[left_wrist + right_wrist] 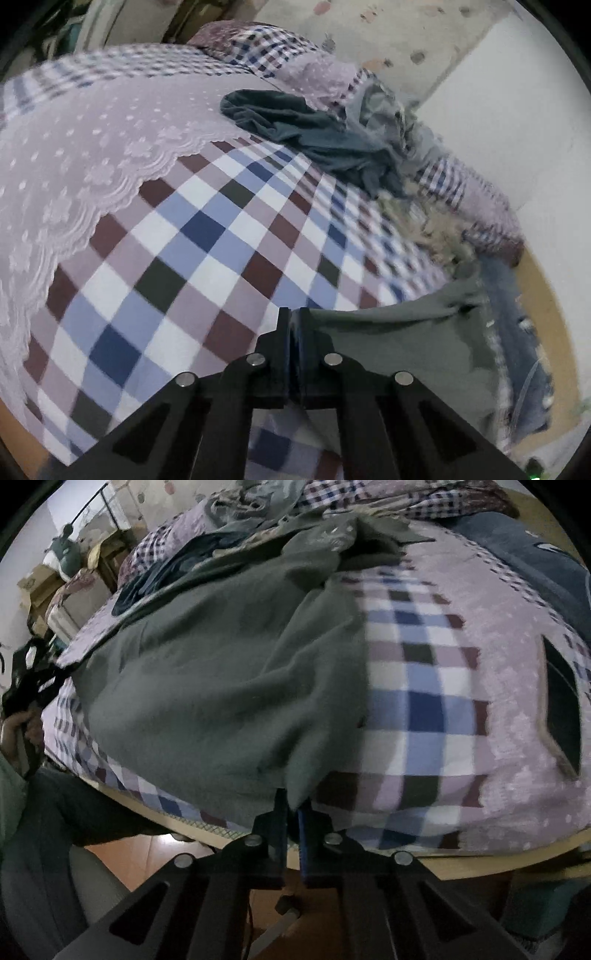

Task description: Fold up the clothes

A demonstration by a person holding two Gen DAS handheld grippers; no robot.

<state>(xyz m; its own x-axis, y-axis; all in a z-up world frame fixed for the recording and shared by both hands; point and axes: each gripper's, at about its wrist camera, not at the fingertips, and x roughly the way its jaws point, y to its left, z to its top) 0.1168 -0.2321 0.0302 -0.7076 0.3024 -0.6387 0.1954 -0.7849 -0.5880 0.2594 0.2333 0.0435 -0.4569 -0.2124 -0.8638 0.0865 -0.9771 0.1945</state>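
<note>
An olive-green garment [221,686] lies spread over the checked bed cover [424,701]. My right gripper [293,805] is shut on its near edge, at the bed's front edge. In the left wrist view the same green garment [399,343] stretches to the right from my left gripper [294,314], which is shut on its corner just above the checked bed cover [207,236]. In the right wrist view the left gripper [33,679] shows at the far left, held by a hand [16,725].
A pile of dark teal and grey clothes [325,129] sits at the back of the bed, by a pale wall [517,122]. A lilac lace cloth [74,155] covers the left part. A dark blue garment [524,554] lies at the far right. Orange floor [140,853] lies below the bed edge.
</note>
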